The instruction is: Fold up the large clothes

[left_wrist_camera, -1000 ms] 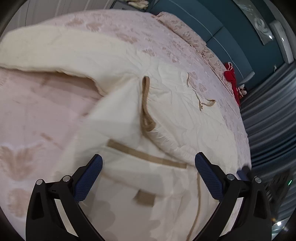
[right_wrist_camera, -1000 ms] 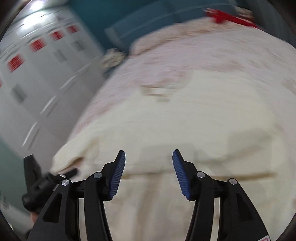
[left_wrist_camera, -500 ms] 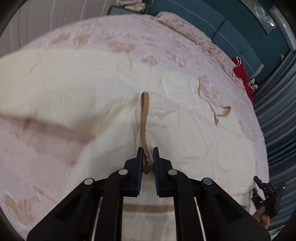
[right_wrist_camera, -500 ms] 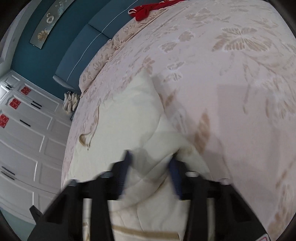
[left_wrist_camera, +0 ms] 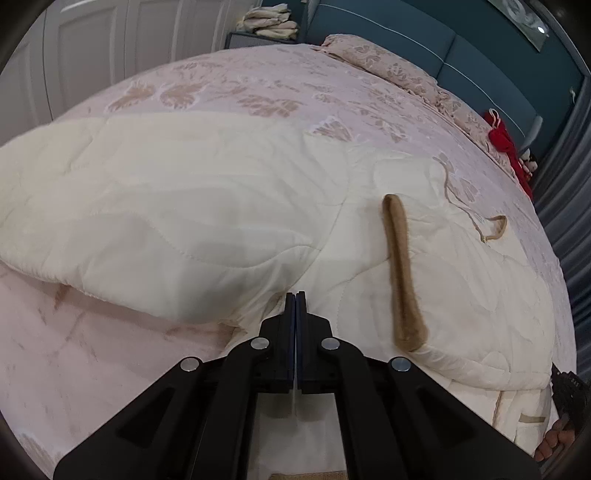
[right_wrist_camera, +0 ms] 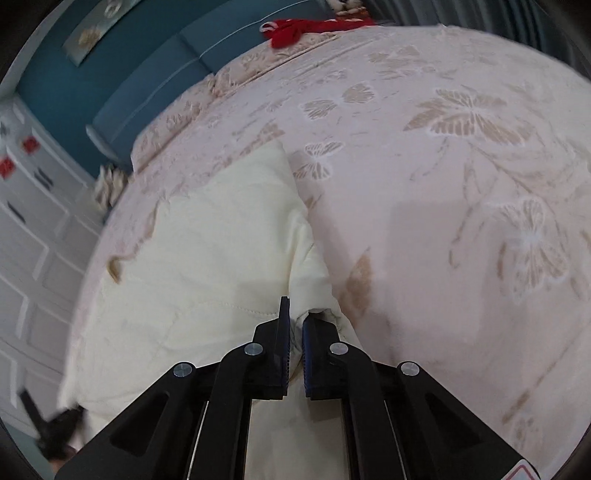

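A large cream quilted garment [left_wrist_camera: 207, 206] with tan trim lies spread on the pink patterned bed [left_wrist_camera: 258, 85]. A tan strap [left_wrist_camera: 400, 273] lies along it and a thin tan cord loop [left_wrist_camera: 493, 229] rests further right. My left gripper [left_wrist_camera: 296, 306] is shut on the garment's near edge, where one fold meets another. In the right wrist view the same cream garment [right_wrist_camera: 207, 258] fills the left half. My right gripper [right_wrist_camera: 294, 325] is shut on a bunched edge of it, close to the bare bedspread [right_wrist_camera: 461, 221].
A teal headboard [left_wrist_camera: 461, 59] and pillows [left_wrist_camera: 388, 70] lie at the far end. A red item [left_wrist_camera: 506, 144] sits at the bed's far right; it also shows in the right wrist view [right_wrist_camera: 295, 31]. White wardrobe doors [right_wrist_camera: 26, 221] stand left. Grey curtains [left_wrist_camera: 565, 184] hang right.
Both grippers went from wide open to shut on the garment's edge. The left one closed near the tan strap, then shifted left of it. The garment now lies flatter.
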{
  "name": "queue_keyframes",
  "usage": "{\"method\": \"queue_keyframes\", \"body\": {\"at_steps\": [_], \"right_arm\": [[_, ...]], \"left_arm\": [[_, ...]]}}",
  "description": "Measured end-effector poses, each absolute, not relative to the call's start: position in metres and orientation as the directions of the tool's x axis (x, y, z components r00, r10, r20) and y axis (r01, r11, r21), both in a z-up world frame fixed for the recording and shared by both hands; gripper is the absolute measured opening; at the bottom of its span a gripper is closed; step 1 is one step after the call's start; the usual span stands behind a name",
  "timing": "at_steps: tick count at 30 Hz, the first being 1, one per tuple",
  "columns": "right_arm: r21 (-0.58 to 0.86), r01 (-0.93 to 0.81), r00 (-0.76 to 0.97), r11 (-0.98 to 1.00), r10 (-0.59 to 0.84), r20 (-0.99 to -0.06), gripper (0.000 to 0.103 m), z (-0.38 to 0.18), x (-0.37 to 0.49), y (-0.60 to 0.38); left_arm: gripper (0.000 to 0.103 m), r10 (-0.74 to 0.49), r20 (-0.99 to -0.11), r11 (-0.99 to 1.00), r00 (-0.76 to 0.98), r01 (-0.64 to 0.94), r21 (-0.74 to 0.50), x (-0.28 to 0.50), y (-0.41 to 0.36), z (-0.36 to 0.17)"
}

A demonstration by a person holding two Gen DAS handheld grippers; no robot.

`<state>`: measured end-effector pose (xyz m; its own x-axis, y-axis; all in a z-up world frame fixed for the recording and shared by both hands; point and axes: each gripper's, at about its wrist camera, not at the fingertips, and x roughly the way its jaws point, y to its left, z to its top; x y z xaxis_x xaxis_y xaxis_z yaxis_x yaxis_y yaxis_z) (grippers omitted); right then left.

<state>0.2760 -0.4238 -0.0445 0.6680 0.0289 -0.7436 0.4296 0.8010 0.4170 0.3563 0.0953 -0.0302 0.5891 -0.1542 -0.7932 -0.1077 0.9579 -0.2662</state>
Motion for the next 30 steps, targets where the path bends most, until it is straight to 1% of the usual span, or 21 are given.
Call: {"method": "queue_keyframes", "body": {"at_steps": [3, 7, 8, 9, 10, 11, 12, 15, 17, 20, 23, 26, 27, 30], "right_arm": [[0.347, 0.427, 0.641, 0.835, -0.010, -0.767, 0.005, -0.045, 0.284, -0.414], [0.345, 0.420, 0.642, 0.839, -0.007, -0.766, 0.010, -0.039, 0.278, -0.413], [0.326, 0.418, 0.638, 0.848, -0.019, -0.770, 0.011, -0.035, 0.273, -0.409], [0.317, 0.416, 0.637, 0.852, -0.024, -0.771, 0.015, -0.034, 0.272, -0.409], [0.306, 0.417, 0.637, 0.856, -0.035, -0.770, 0.020, -0.030, 0.266, -0.405], [0.295, 0.422, 0.637, 0.857, -0.048, -0.770, 0.022, -0.026, 0.259, -0.402], [0.278, 0.428, 0.635, 0.860, -0.067, -0.769, 0.023, -0.021, 0.253, -0.397], [0.259, 0.422, 0.663, 0.869, -0.101, -0.741, 0.023, -0.001, 0.238, -0.381], [0.268, 0.318, 0.692, 0.909, -0.029, -0.721, 0.023, 0.019, 0.248, -0.349], [0.238, 0.177, 0.695, 0.955, 0.050, -0.717, 0.023, 0.028, 0.271, -0.302], [0.169, 0.077, 0.661, 0.983, 0.076, -0.746, 0.023, 0.015, 0.293, -0.258], [0.077, 0.083, 0.606, 0.994, 0.011, -0.795, 0.019, -0.011, 0.304, -0.243], [0.062, 0.097, 0.593, 0.993, -0.008, -0.805, 0.013, -0.019, 0.305, -0.246], [0.085, 0.098, 0.587, 0.992, 0.011, -0.809, 0.012, -0.036, 0.301, -0.252]], "left_arm": [[0.000, -0.228, -0.766, 0.939, 0.601, -0.073, -0.337, 0.354, 0.088, -0.018], [0.000, -0.319, -0.710, 0.907, 0.628, -0.016, -0.421, 0.340, 0.078, 0.010], [0.002, -0.324, -0.705, 0.907, 0.631, -0.006, -0.422, 0.339, 0.070, 0.014], [0.009, -0.327, -0.705, 0.909, 0.630, 0.004, -0.418, 0.340, 0.064, 0.017], [0.012, -0.331, -0.711, 0.913, 0.621, 0.020, -0.408, 0.342, 0.055, 0.020], [0.016, -0.334, -0.714, 0.915, 0.616, 0.032, -0.401, 0.342, 0.047, 0.020], [0.016, -0.326, -0.724, 0.925, 0.608, 0.048, -0.376, 0.344, 0.037, 0.020], [0.016, -0.299, -0.762, 0.948, 0.574, 0.088, -0.306, 0.351, 0.011, 0.013], [0.016, -0.267, -0.792, 0.961, 0.548, 0.093, -0.260, 0.355, -0.001, 0.003], [0.016, -0.219, -0.825, 0.975, 0.520, 0.079, -0.209, 0.355, -0.007, -0.016], [0.016, -0.194, -0.830, 0.980, 0.523, 0.074, -0.183, 0.350, -0.006, -0.029], [0.016, -0.187, -0.823, 0.982, 0.537, 0.079, -0.171, 0.348, -0.006, -0.033], [0.016, -0.182, -0.820, 0.983, 0.543, 0.085, -0.162, 0.346, -0.007, -0.034], [0.016, -0.182, -0.807, 0.983, 0.562, 0.100, -0.152, 0.343, -0.008, -0.039]]}}
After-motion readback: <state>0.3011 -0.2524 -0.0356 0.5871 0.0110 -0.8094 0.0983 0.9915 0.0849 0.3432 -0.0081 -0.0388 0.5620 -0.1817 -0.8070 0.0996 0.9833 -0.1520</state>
